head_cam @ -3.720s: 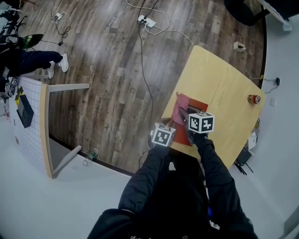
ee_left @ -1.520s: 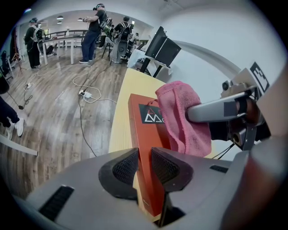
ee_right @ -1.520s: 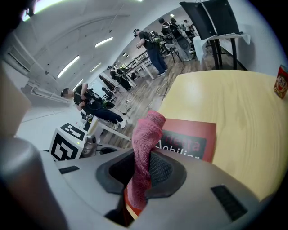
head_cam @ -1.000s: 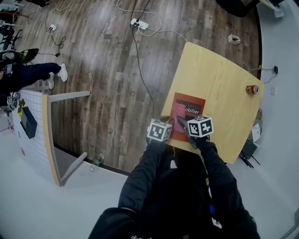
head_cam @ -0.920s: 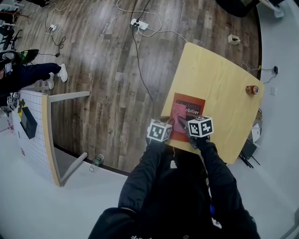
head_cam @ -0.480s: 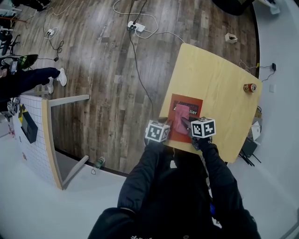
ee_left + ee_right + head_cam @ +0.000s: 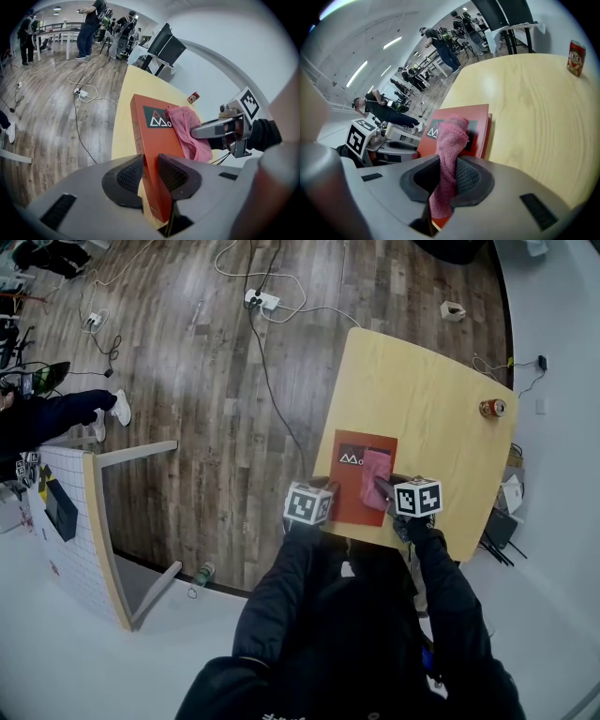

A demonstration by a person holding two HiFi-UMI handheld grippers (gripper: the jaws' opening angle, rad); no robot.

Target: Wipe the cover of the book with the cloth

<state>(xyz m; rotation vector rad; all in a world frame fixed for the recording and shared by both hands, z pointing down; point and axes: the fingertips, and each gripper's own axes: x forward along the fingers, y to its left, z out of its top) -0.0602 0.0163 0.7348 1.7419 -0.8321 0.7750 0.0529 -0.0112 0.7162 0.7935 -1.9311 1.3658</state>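
The book [image 7: 354,486] lies flat on the near part of the pale wooden table [image 7: 441,399], close to the edge in front of you. It is a thin rectangle with a smooth orange-red cover and a dark panel with a white triangle logo at the far end. The pink cloth [image 7: 378,477] is a nubby, towel-like rag, bunched into a soft roll, and it rests on the right half of the cover.

Your right gripper [image 7: 447,176] has its jaws closed on the cloth, which hangs out in front of the textured black pads and touches the book. Your left gripper [image 7: 150,171] is clamped on the near edge of the book, one pad on each side of it.

A second ago the cloth sat on the left half of the cover and hid the logo. It has since moved across to the right, so the logo now shows. The left gripper keeps its hold on the same edge.

A small red can [image 7: 491,408] stands well apart, near the far right corner of the table. On the wood-plank floor, a white power strip [image 7: 261,300] and cables lie beyond the table, and a white table with a grid top [image 7: 66,512] stands to the left.
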